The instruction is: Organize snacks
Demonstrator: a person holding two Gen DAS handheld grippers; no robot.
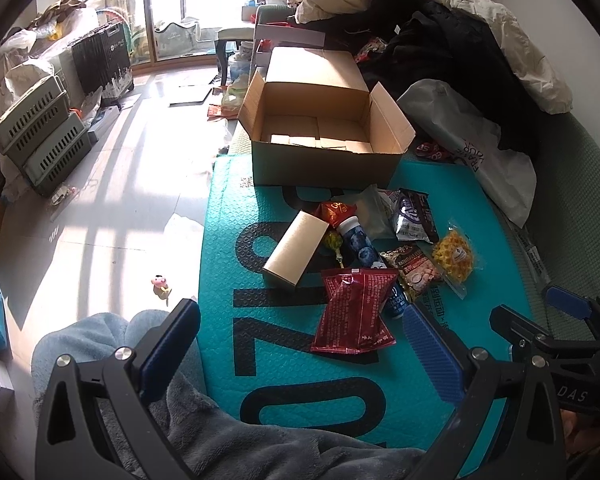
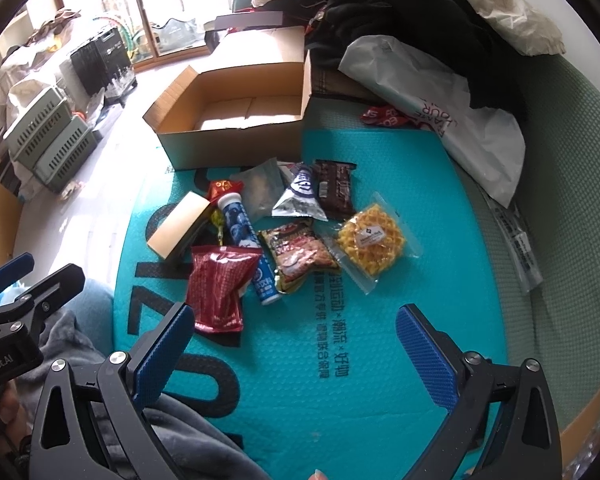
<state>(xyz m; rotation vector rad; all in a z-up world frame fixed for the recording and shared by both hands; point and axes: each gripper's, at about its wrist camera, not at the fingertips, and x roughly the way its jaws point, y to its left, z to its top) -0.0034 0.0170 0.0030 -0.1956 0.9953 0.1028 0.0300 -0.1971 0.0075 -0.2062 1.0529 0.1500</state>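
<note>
Nothing is sorted yet: the cardboard box [image 1: 324,128] at upper centre sits empty, the snacks [image 2: 284,232] lie piled mid-frame on the teal mat [image 2: 340,360]; left claw [image 1: 300,344] and right claw [image 2: 296,344] both gape wide, holding nothing

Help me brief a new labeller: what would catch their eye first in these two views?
The heap of snack packets on the teal mat, chiefly the red bag nearest the grippers and the yellow waffle pack on the right. Behind them stands an open, empty cardboard box. Both grippers, left gripper and right gripper, hover open.
</note>
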